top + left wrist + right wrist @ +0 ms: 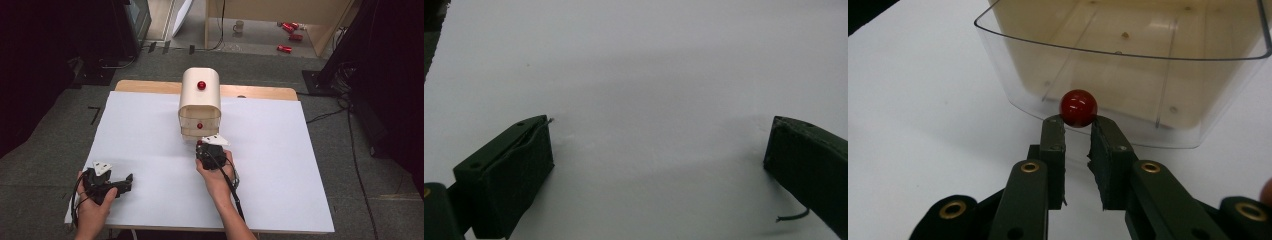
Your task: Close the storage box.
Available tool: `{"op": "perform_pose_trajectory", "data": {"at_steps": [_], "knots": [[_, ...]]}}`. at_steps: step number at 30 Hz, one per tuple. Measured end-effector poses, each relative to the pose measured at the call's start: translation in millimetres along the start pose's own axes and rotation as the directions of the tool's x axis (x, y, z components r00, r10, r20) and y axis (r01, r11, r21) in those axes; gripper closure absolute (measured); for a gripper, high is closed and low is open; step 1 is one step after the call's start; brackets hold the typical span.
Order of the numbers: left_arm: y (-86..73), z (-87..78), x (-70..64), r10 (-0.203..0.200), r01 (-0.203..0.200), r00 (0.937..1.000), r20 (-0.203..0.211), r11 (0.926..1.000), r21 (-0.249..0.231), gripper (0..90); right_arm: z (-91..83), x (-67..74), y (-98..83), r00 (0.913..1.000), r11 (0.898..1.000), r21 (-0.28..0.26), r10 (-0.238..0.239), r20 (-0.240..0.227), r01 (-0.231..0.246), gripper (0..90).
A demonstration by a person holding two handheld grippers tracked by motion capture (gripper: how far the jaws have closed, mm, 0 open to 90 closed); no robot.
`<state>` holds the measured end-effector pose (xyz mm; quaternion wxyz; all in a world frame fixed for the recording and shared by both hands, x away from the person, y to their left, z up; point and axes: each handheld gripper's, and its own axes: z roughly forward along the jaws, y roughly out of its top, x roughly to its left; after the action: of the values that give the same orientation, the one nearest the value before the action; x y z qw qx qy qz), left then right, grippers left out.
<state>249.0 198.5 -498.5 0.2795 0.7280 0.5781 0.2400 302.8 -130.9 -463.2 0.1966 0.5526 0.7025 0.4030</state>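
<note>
The right gripper (1078,125) has its two black jaws close together at the red knob (1078,107) on the front of a clear drawer (1128,75). The jaw tips touch the knob from below on both sides. The jaws look almost together, but I cannot tell for sure if they squeeze it tight.

The drawer is the bottom one of a small cream cabinet (200,97) that stands in the middle of the bench (280,165), and it is pulled out a bit toward the person. From above, the right gripper (206,148) sits just in front of it. The drawer looks empty inside.

The left gripper (122,182) rests low on the bench, well apart from the cabinet. Its jaws are wide apart and hold nothing; the white bench top (649,75) shows between them.

What could go wrong? The knob is round, smooth and shiny, and only the jaw tips touch it, so I think they could slip off in a pull. The cabinet looks light and no hand holds it, so I think a hard tug could drag or tip it. A very long pull could bring the drawer all the way out.

I can read no words, labels or brand names anywhere.
</note>
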Motion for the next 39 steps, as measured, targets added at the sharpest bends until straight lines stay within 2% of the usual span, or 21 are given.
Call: {"op": "perform_pose_trajectory", "data": {"at_steps": [12, 21, 22, 25, 30, 34, 37, 39], "knots": [[0.0, 0.0, 0.0, 0.000, 0.000, 1.0000, 0.000, 1.0000, 0.000, 0.0, 15.1, -5.3, 3.0, 1.0000, 1.000, 0.001, 0.007, 0.007, -0.007, 78.5], [0.0, 0.0, 0.0, 0.000, 0.000, 1.0000, 0.000, 1.0000, 0.000, 0.0, 18.6, -7.2, 3.5, 1.0000, 1.000, -0.002, 0.000, 0.002, 0.000, 76.0], [-0.1, 0.0, -0.1, 0.000, 0.000, 1.0000, 0.000, 1.0000, 0.000, 0.0, 18.3, -7.3, 3.5, 1.0000, 1.000, -0.005, -0.001, 0.005, 0.001, 72.8], [-0.1, 0.0, -0.1, 0.000, 0.000, 1.0000, 0.000, 1.0000, 0.000, 0.0, 15.0, -10.0, 4.5, 1.0000, 1.000, -0.013, 0.003, -0.003, -0.003, 55.2], [-0.1, 0.0, -0.1, 0.000, 0.000, 1.0000, 0.000, 1.0000, -0.001, 0.0, 5.9, -16.5, 4.5, 0.9989, 0.999, 0.024, -0.039, 0.025, 0.039, 14.2], [-0.1, 0.0, -0.1, -0.001, 0.001, 1.0000, 0.000, 1.0000, -0.001, 0.0, -4.8, -27.2, 2.5, 0.9991, 0.999, 0.031, -0.042, 0.011, 0.041, 0.0], [-0.1, 0.0, -0.1, 0.000, 0.000, 1.0000, 0.000, 1.0000, -0.001, 0.0, -14.7, -35.7, -1.1, 0.9970, 0.997, 0.037, -0.075, 0.018, 0.074, 0.0], [-0.1, 0.0, -0.1, -0.001, 0.001, 1.0000, 0.000, 1.0000, -0.001, 0.0, -18.9, -40.0, -2.8, 0.9969, 0.996, 0.043, -0.074, 0.026, 0.073, 0.0]]}}
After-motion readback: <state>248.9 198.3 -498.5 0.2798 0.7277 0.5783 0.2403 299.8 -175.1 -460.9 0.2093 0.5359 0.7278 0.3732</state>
